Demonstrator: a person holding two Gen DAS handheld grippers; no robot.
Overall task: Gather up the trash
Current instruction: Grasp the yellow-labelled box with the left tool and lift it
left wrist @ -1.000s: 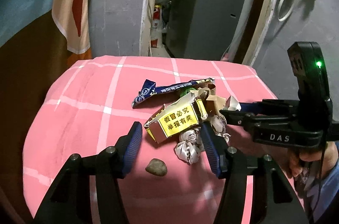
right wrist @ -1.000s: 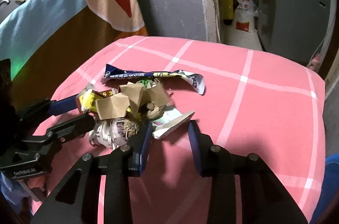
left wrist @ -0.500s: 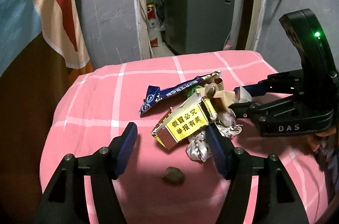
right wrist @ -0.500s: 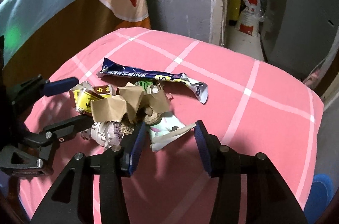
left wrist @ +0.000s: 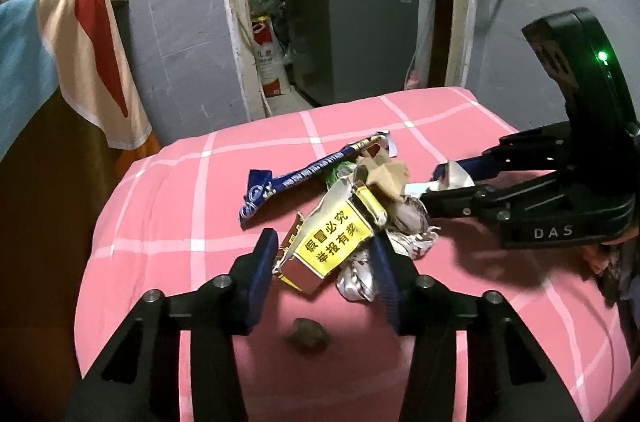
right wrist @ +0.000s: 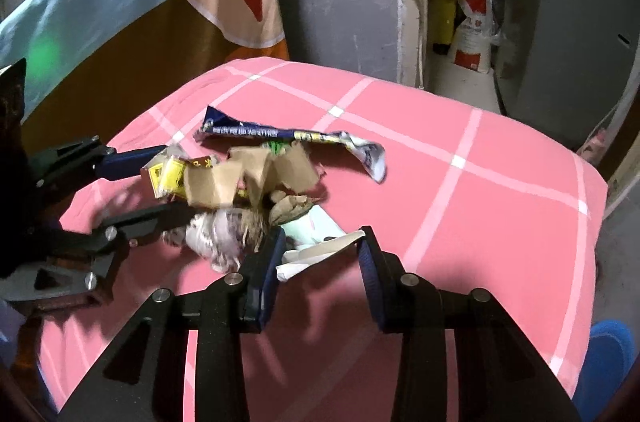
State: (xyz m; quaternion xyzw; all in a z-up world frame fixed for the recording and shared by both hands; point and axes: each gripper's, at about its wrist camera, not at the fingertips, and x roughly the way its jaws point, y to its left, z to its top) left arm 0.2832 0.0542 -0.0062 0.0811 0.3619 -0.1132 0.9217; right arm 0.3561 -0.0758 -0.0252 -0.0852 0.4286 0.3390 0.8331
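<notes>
A heap of trash lies on a pink checked cloth [left wrist: 168,206]: a yellow-labelled carton [left wrist: 332,242], a blue wrapper [left wrist: 304,178], brown cardboard [left wrist: 384,178], crumpled foil [left wrist: 356,282]. My left gripper [left wrist: 326,262] is open, its fingers on either side of the carton. A small brown lump [left wrist: 306,332] lies in front of it. My right gripper [right wrist: 320,258] is open, its fingers on either side of a white paper scrap [right wrist: 316,250] at the heap's near edge. The blue wrapper [right wrist: 288,136] and cardboard [right wrist: 248,178] lie beyond.
A striped towel [left wrist: 80,62] hangs over a brown cabinet on the left. A grey appliance [left wrist: 352,18] and a white sack [left wrist: 270,66] stand in the doorway behind. The cloth's rounded edges drop off all round. A blue object [right wrist: 612,350] sits on the floor.
Both grippers have moved in on the heap from opposite sides. The left fingers now flank the carton, the right fingers flank the white scrap. The left jaws have narrowed somewhat.
</notes>
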